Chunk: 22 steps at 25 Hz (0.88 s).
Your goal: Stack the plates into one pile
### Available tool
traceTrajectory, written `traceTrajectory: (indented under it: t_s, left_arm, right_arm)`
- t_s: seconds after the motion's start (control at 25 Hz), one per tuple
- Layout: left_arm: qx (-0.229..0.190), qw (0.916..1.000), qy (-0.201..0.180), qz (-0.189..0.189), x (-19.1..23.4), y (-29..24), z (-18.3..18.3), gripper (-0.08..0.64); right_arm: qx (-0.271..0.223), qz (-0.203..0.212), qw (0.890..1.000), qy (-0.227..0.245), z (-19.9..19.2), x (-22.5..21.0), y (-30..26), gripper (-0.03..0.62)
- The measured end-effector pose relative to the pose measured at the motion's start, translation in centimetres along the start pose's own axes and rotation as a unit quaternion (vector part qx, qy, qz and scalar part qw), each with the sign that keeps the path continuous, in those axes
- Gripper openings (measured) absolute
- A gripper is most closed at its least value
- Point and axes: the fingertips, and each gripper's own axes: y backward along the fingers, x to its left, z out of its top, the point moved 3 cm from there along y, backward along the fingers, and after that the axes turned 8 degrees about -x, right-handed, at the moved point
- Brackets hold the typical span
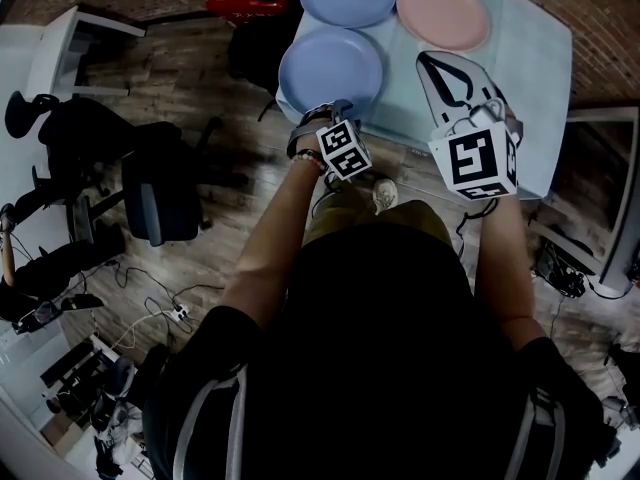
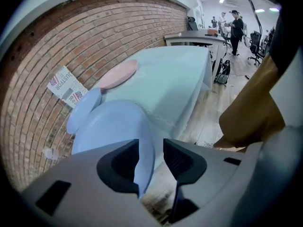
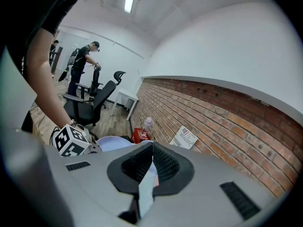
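Head view: the left forearm reaches forward, the left gripper (image 1: 322, 118) tipped down at the near edge of the nearest blue plate (image 1: 330, 63) on the table (image 1: 535, 78). The right gripper (image 1: 437, 68) hovers flatter over the table, near the pink plate (image 1: 442, 11).

Left gripper view: jaws spread, that plate's rim between them, unclamped.

Right gripper view: jaws pressed together, empty.
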Motion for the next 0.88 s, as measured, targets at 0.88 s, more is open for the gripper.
traceTrajectory:
  t_s: [0.88]
  left_arm:
    - [0.040, 0.9980, -0.042, 0.026, -0.2, -1.1, -1.4, 0.049]
  right_arm:
    - [0.014, 0.017, 1.000, 0.001, -0.9, 0.8, -0.1, 0.035]
